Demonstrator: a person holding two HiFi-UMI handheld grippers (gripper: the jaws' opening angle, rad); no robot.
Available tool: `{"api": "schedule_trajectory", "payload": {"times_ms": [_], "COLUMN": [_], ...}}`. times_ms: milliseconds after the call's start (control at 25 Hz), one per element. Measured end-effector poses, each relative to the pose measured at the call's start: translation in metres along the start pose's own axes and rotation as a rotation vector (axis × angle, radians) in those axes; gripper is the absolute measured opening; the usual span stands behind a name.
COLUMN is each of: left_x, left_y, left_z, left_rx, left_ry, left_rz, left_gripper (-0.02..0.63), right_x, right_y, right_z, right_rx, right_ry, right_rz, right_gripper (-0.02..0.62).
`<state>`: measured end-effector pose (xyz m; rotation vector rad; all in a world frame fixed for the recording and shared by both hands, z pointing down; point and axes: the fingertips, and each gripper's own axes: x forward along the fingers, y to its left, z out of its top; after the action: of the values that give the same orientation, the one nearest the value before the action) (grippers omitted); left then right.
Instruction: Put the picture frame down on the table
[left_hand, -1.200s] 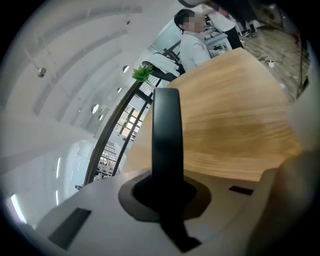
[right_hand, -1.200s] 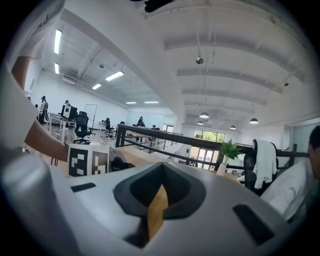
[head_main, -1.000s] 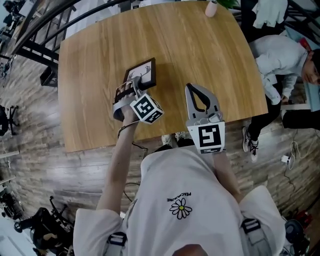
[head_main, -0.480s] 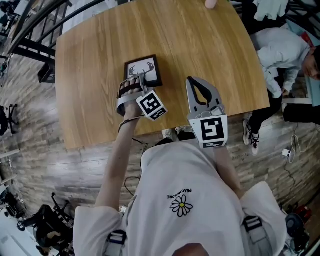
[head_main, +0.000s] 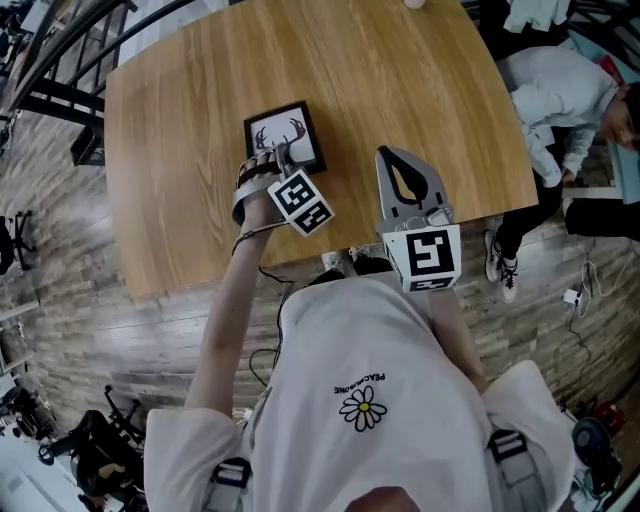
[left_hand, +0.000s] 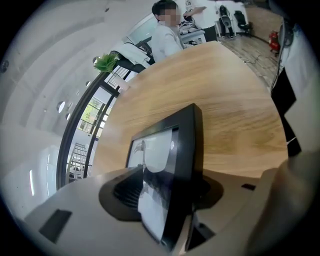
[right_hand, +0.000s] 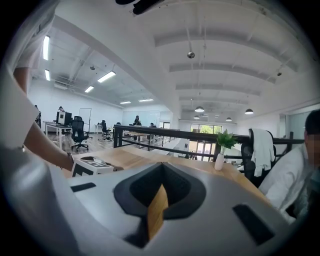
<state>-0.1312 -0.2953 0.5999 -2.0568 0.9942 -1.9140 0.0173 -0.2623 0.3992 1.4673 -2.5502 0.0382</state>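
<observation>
The black picture frame (head_main: 285, 138) with its white antler print lies low over the pale wooden surface (head_main: 400, 80), left of the middle and well in from every edge. From the head view it looks flat, print side up, but you cannot tell from any view whether its back is fully resting on the wood. Your left tongs (head_main: 283, 160) are pinching its near edge. In the left gripper view the frame (left_hand: 185, 150) runs edge-on between the two pads, gripped front and back by the left tongs (left_hand: 170, 200), with the surface (left_hand: 240, 110) stretching away behind it.

Your right tongs (head_main: 393, 165) hang empty to the right of the frame, well apart from it. In the right gripper view the right tongs (right_hand: 156, 210) are pressed together, with only a sliver of wood showing between them.

The setting-down looks almost done, and the risk lies in the release:
- Let go while the far edge is off the wood and the frame drops – a knock could crack the glazing or make it skid.
- One pad sits under the frame's back, so pulling away before the tongs are spread wide would drag or flip it.
- Tilting your wrist as you open would lever the near edge up.

Lower until you feel contact, spread fully, then draw straight back – not upward.
</observation>
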Motion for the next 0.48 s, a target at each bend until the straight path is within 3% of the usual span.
{"api": "schedule_trajectory", "payload": {"times_ms": [200,480], "left_x": [0.002,0.002], "left_y": [-0.016,-0.021], "left_z": [-0.001,0.000], "left_rx": [-0.021,-0.037], "left_ry": [-0.012,-0.010], "left_rz": [-0.106,-0.138], "left_gripper": [0.285,0.301], "right_x": [-0.005,-0.012], "right_y": [-0.001,0.000], "right_z": [-0.002,-0.007], "right_rx": [0.007,0.012], "right_ry": [0.005,0.015], "right_rz": [-0.003,0.001], "right_gripper": [0.005,0.004]}}
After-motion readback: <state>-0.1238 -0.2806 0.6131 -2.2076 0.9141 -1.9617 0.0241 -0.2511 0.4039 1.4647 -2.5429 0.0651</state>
